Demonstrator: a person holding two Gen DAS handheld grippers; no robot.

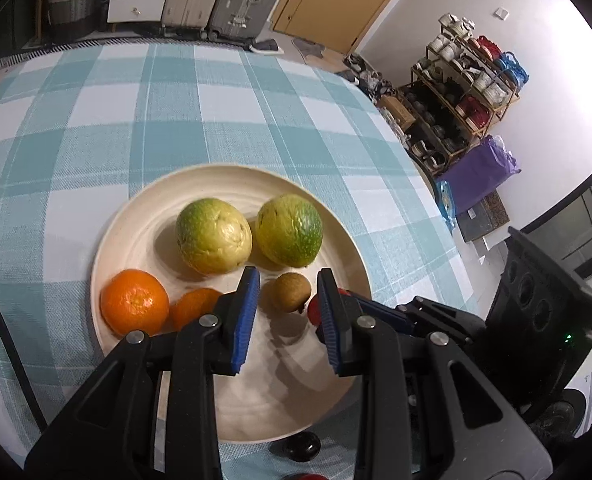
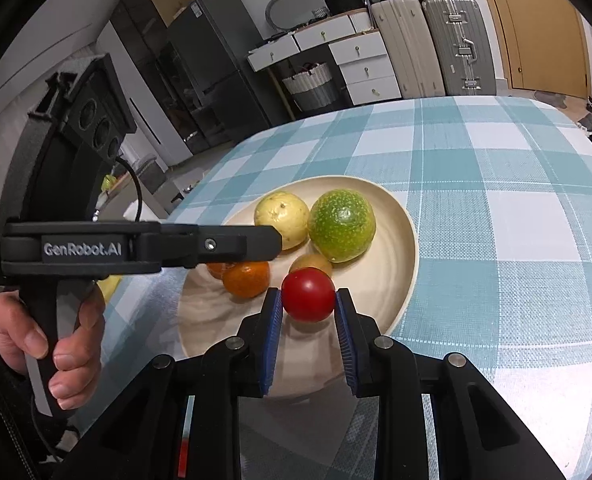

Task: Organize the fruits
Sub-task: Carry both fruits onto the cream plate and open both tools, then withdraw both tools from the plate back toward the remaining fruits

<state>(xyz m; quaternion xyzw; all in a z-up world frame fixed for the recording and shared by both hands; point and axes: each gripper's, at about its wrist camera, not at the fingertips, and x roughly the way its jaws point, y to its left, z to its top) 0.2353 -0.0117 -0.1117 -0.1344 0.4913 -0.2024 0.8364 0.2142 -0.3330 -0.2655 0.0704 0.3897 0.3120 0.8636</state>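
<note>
1. Jaws of the right gripper (image 2: 308, 308) are clenched on a red tomato (image 2: 308, 294). Both blue pads press its sides, so it cannot drop. It hangs over the near part of the plate (image 2: 405, 280), likely so it can be put down with the rest.

2. Jaws of the left gripper (image 1: 288, 312) are pulled in close and grasp nothing. Only bare plate shows between the pads. They sit low over the plate, just beside the right gripper.

3. A small brown fruit (image 1: 292, 292) lies just past the left jaws. It touches neither pad.

4. Two oranges (image 1: 134, 304) sit side by side at the left edge of the plate (image 1: 136, 216).

5. Two big green-yellow fruits (image 1: 214, 236) sit next to each other at the back, alike ones together. This looks like sorting by kind.

6. The plate rests on the surface, on a blue and white checked cloth (image 1: 96, 120). A hand (image 2: 44, 340) grips the handle of the left gripper.

7. My guess: the tomato goes on the plate next, in the open spot near the front.
</note>
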